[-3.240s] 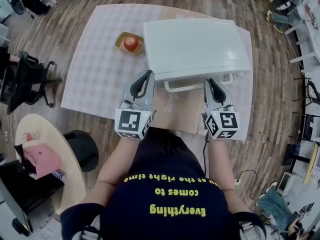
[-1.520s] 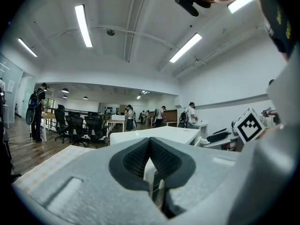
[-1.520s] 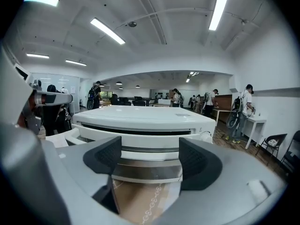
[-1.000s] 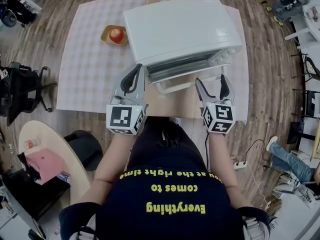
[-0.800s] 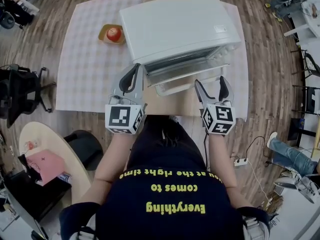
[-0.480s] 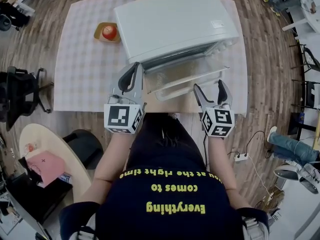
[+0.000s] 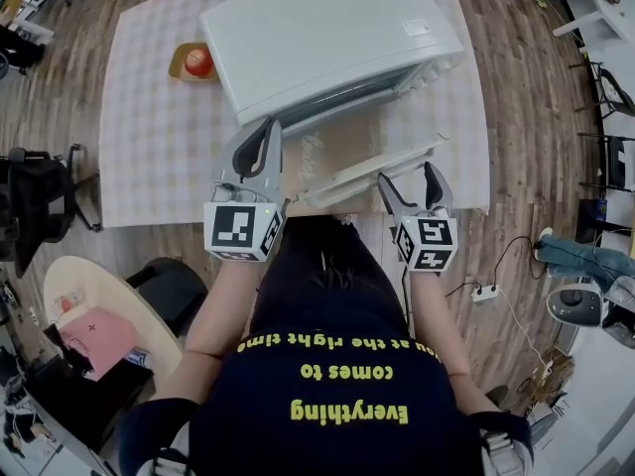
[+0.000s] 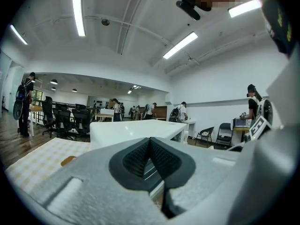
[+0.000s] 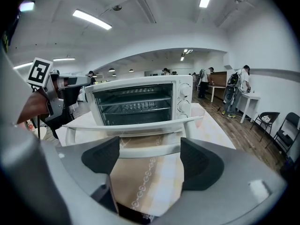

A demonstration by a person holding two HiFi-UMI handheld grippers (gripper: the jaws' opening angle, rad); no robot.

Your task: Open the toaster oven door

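The oven door (image 7: pixel 347 157) has swung fully down, so the task looks done. The right gripper (image 7: pixel 407 177) has let go, jaws apart. The left gripper (image 7: pixel 264 132) is closed on nothing.

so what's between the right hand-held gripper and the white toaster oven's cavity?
Just the white toaster oven's lowered, white-framed glass door, roughly flat ahead of the open right hand-held gripper. Clearest in the right gripper view; the head view agrees.

The open door (image 7: pixel 347 155) lies over the near edge of the bench (image 7: pixel 159 157) before the toaster oven (image 7: pixel 327 33); leftward the bench is free up to the dish (image 7: pixel 191 62).
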